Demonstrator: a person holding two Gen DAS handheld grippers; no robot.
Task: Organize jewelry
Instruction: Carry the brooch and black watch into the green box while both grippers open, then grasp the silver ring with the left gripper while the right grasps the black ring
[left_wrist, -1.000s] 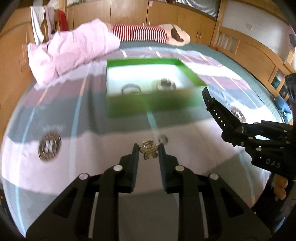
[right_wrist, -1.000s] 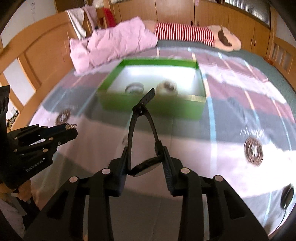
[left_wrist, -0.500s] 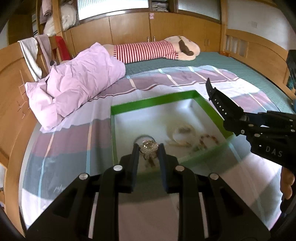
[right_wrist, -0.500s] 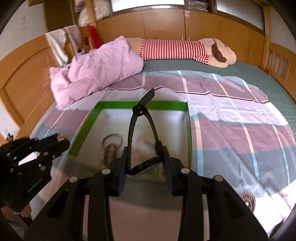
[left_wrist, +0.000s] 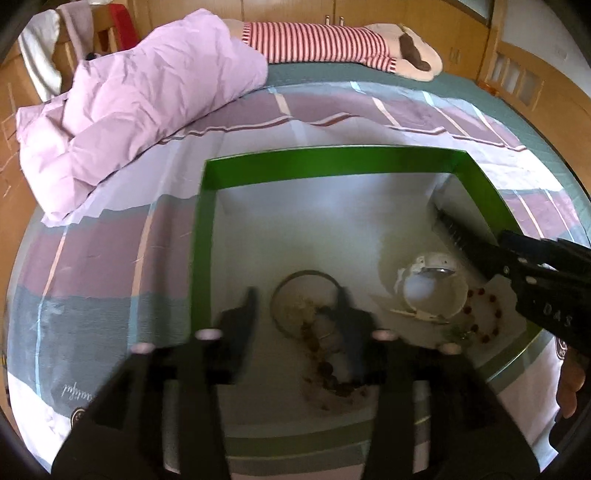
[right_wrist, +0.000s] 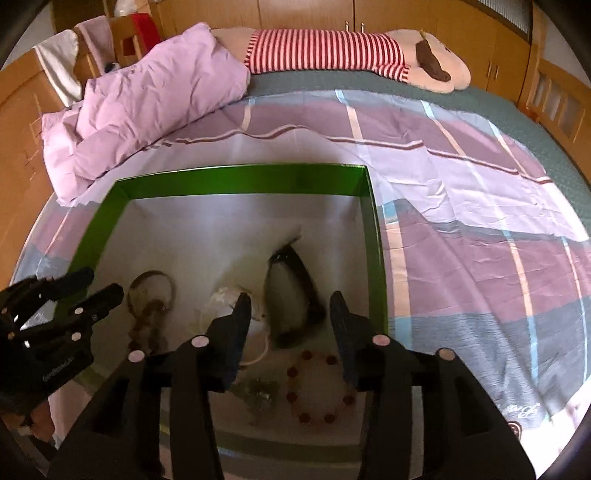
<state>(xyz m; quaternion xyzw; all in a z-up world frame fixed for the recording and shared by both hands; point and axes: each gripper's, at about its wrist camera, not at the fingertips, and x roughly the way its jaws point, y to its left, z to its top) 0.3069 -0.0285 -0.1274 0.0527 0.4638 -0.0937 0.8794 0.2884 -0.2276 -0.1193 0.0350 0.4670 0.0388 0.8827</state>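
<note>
Crumpled plaid bedsheet (right_wrist: 461, 192), glossy rectangular green box (right_wrist: 236, 177), round beaded bracelet (right_wrist: 317, 387)

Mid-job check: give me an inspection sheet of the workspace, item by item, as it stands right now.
Surface: bed with plaid purple-and-grey sheet.
Job's things: green-rimmed open box with white floor; inside lie a black strap watch, a metal bangle with brown charm piece, a white bracelet, a red bead bracelet and a small dark trinket.
Clutter: crumpled pink duvet; striped plush toy.
Grippers: left gripper open, empty, over the bangle; right gripper open, empty, over the watch.
Cables: nothing seen.
Surroundings: wooden wardrobes and bed frame.
</note>
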